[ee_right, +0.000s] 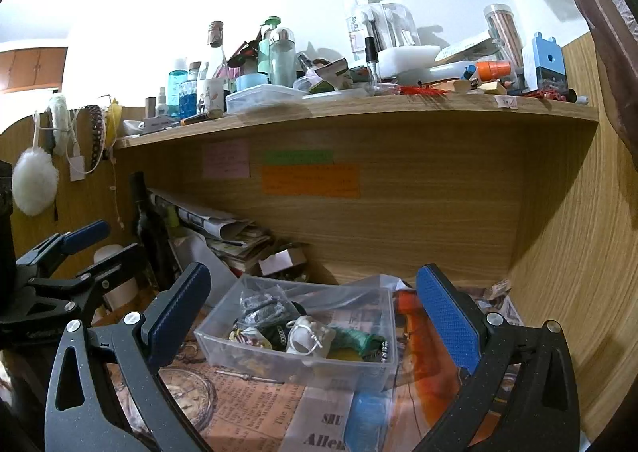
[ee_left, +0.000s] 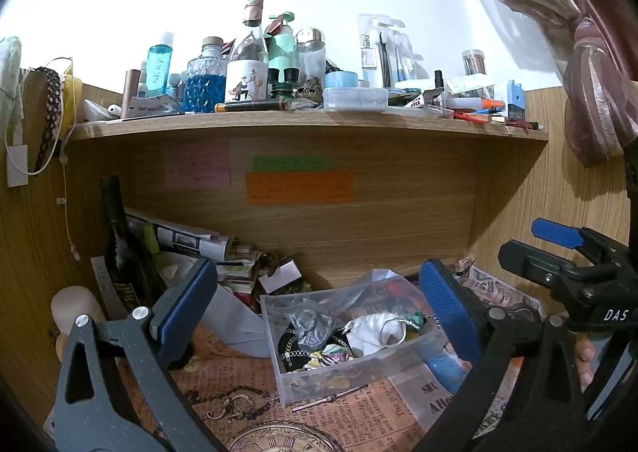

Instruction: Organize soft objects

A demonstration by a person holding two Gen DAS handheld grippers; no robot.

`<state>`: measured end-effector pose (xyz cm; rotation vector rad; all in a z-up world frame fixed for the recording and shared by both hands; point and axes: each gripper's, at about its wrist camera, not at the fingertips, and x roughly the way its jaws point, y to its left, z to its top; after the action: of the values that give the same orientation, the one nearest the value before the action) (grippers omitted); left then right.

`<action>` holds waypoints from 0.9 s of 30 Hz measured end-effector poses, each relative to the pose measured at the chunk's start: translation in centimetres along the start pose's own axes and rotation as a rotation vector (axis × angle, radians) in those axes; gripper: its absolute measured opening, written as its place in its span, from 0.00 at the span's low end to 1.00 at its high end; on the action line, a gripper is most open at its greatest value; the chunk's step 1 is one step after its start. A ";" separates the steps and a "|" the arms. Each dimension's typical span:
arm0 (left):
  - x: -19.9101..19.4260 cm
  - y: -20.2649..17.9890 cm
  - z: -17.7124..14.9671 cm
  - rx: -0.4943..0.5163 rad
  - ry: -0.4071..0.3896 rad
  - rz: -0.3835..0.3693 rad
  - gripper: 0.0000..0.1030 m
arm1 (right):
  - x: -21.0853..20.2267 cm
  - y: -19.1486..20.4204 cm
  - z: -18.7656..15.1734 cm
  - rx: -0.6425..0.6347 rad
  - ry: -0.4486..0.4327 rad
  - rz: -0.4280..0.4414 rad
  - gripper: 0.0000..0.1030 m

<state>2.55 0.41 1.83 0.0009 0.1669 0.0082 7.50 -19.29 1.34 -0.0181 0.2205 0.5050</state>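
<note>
Both my left gripper [ee_left: 319, 316] and right gripper [ee_right: 315, 316] stand apart and empty around the clear bin [ee_right: 279, 362] at twelve o'clock on the desk [ee_left: 359, 416], soft pouches [ee_right: 311, 334] already inside; remaining work indeterminable.

"DAS" on the right gripper [ee_left: 574, 248] — perhaps "sibeis" on the blue bottle [ee_left: 159, 63].

We cannot read the writing on the pink note [ee_left: 198, 164], the green note [ee_left: 290, 163] or the orange note [ee_left: 300, 187]; it is too faint. In the clear box [ee_right: 375, 364] the heaped soft things overlap, so we cannot tell each apart. The curtain [ee_left: 558, 13] is cut off by the picture's edge. Behind the right gripper [ee_left: 558, 248] we see only fingertips [ee_left: 585, 356] of the hand; the rest is hidden.
</note>
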 end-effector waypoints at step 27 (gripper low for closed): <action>0.3 0.2 0.0 -0.012 0.004 0.004 1.00 | -0.1 0.2 0.0 0.003 -0.005 0.000 1.00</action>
<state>2.81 0.62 1.77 -0.0106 0.1710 0.0129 7.29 -19.13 1.39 -0.0142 0.2164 0.5044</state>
